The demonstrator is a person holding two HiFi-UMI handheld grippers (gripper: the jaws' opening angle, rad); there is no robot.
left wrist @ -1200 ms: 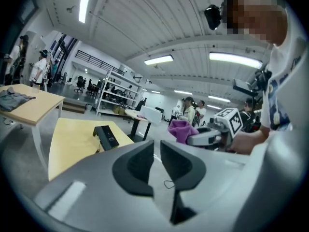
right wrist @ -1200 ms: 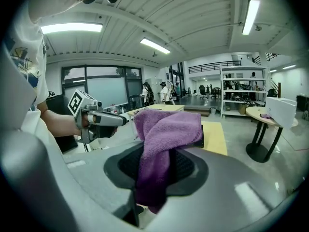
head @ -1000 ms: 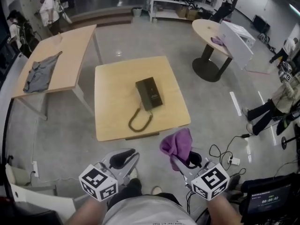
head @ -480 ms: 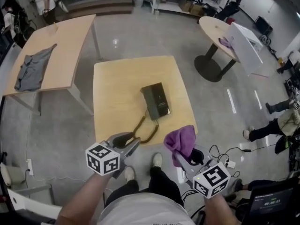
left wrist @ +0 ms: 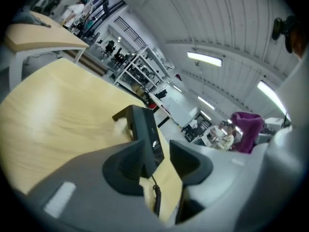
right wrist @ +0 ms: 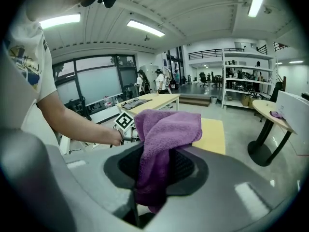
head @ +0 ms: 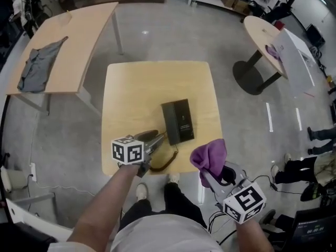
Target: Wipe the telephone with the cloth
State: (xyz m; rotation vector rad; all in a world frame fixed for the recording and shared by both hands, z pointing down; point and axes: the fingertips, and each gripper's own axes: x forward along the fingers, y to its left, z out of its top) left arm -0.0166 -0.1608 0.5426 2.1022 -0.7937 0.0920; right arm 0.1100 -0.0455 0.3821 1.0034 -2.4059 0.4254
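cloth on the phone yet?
No, the purple cloth is clamped in the right tongs, held up apart from the telephone.

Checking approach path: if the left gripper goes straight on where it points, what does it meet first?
Likely the telephone: its near end lies straight ahead of the left gripper, framed by the opening jaws, nothing gripped. The coiled cord sits lower; depth unclear.

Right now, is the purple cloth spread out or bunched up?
Bunched up: the cloth is pinched in the jaws of the right gripper, its folds heaped loosely above them.
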